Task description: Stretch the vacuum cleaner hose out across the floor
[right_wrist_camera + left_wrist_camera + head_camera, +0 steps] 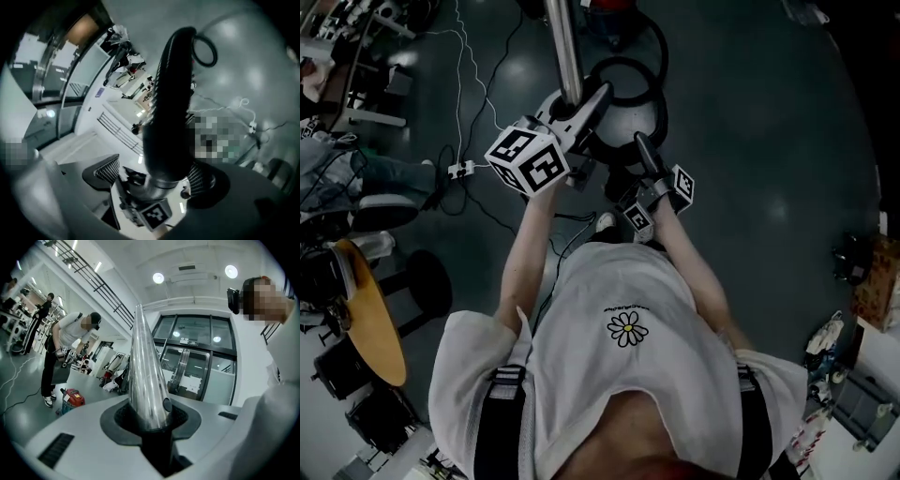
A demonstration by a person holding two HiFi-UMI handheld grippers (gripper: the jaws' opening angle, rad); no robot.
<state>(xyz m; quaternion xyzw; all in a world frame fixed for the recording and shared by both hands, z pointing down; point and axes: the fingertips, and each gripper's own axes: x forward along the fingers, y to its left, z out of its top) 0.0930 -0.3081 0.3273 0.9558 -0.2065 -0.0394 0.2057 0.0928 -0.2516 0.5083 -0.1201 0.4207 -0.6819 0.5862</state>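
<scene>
The hose [171,93] lies looped on the floor just beyond the tongs, so I'd say the stretching has barely begun. One hose, one steel wand [146,366], one canister [630,120]. The left tongs [151,420] clench the wand; the right tongs [161,176] grasp the hose's near end.

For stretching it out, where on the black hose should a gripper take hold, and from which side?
Probably at the hose's stiff end, jaws closing across the round body from the side, as the right gripper holds it now. The rest lies in loose loops on the floor and would sag.
</scene>
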